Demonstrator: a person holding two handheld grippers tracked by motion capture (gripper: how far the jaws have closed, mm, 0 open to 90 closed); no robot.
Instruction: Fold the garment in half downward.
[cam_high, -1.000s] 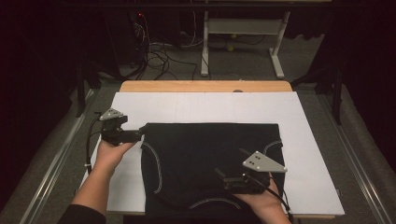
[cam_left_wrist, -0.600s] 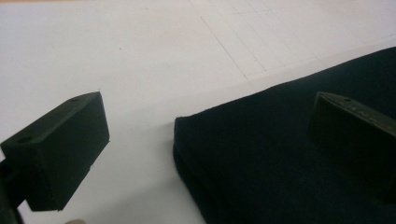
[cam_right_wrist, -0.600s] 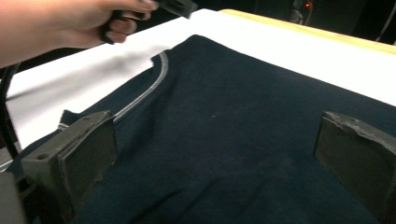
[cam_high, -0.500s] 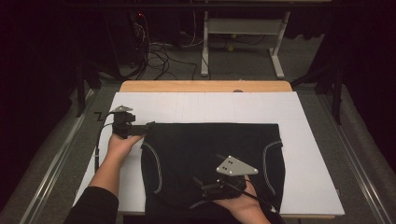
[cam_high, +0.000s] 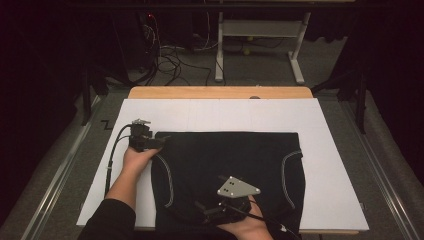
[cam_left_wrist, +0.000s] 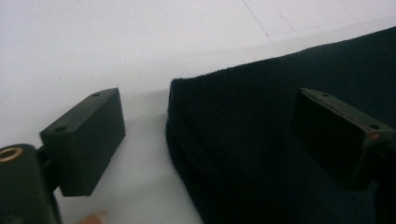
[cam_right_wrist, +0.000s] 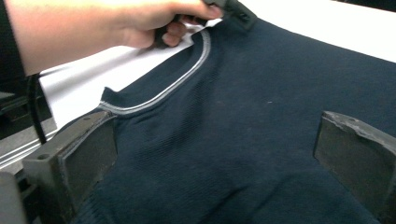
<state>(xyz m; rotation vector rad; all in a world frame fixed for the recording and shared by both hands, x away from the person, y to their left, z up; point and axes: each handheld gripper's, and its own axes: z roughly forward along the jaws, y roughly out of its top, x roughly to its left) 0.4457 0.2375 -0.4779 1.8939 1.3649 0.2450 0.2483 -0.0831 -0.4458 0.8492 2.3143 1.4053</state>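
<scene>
A dark navy garment (cam_high: 230, 165) with grey-trimmed armholes lies flat on the white table cover. My left gripper (cam_high: 158, 142) is at its far left corner. In the left gripper view that gripper (cam_left_wrist: 215, 140) is open, and the garment's corner (cam_left_wrist: 261, 135) lies between the jaws, untouched. My right gripper (cam_high: 204, 212) is low over the near edge, under its grey plate (cam_high: 238, 187). The right gripper (cam_right_wrist: 217, 163) is open too, its jaws straddling the cloth (cam_right_wrist: 261, 116) just past the grey trim (cam_right_wrist: 187, 77).
The white cover (cam_high: 330, 130) runs beyond the garment on all sides, over a wooden table edge (cam_high: 220, 92) at the back. Cables and a desk frame (cam_high: 260, 30) lie on the floor behind. The left hand (cam_right_wrist: 116, 23) is across the garment in the right gripper view.
The left gripper has moved right, up to the garment's far left corner. The right gripper has moved left and nearer along the garment's near edge.
</scene>
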